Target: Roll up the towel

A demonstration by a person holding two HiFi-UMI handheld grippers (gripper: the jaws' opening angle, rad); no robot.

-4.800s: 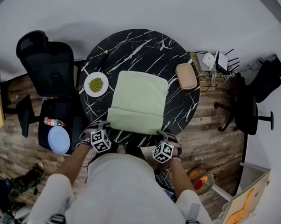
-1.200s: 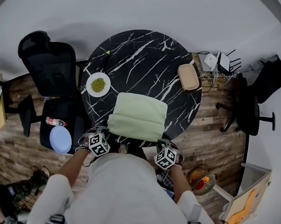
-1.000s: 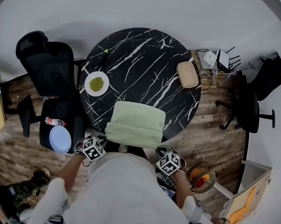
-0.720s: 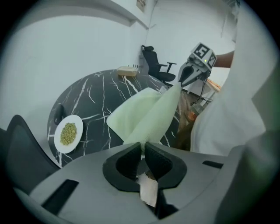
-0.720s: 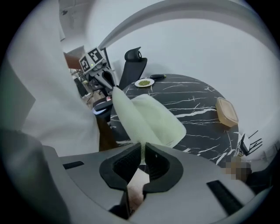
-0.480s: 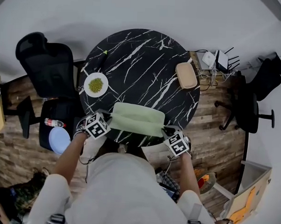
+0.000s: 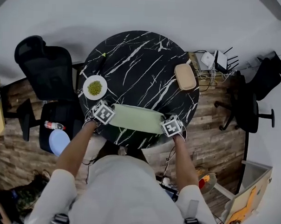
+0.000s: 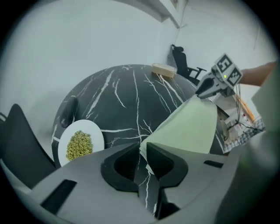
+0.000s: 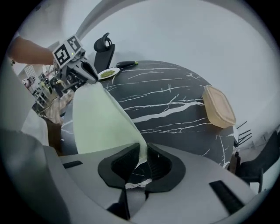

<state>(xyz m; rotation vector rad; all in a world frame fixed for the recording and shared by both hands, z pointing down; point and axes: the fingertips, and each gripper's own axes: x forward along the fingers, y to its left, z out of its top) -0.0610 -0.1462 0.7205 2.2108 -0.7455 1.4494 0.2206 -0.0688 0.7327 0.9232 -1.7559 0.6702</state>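
The pale green towel (image 7: 133,118) lies as a narrow folded band across the near part of the black marble table (image 7: 142,63). My left gripper (image 7: 110,117) is at its left end and my right gripper (image 7: 163,127) at its right end. In the left gripper view the jaws (image 8: 143,153) are opening; a towel (image 8: 183,131) corner sits between them against the right pad, with a gap on the other side. In the right gripper view the jaws (image 9: 142,159) are opening too, and a thin towel (image 9: 98,122) corner hangs loose between them.
A white plate of green beans (image 7: 95,87) stands left of the towel, close to my left gripper. A beige lidded box (image 7: 185,76) sits at the table's right edge. A dark long vegetable (image 7: 102,60) lies beyond the plate. A black chair (image 7: 45,68) stands left.
Both grippers have moved from the table's near edge away from the person, carrying the towel's near edge over. The towel went from a wide rectangle to a narrow band.
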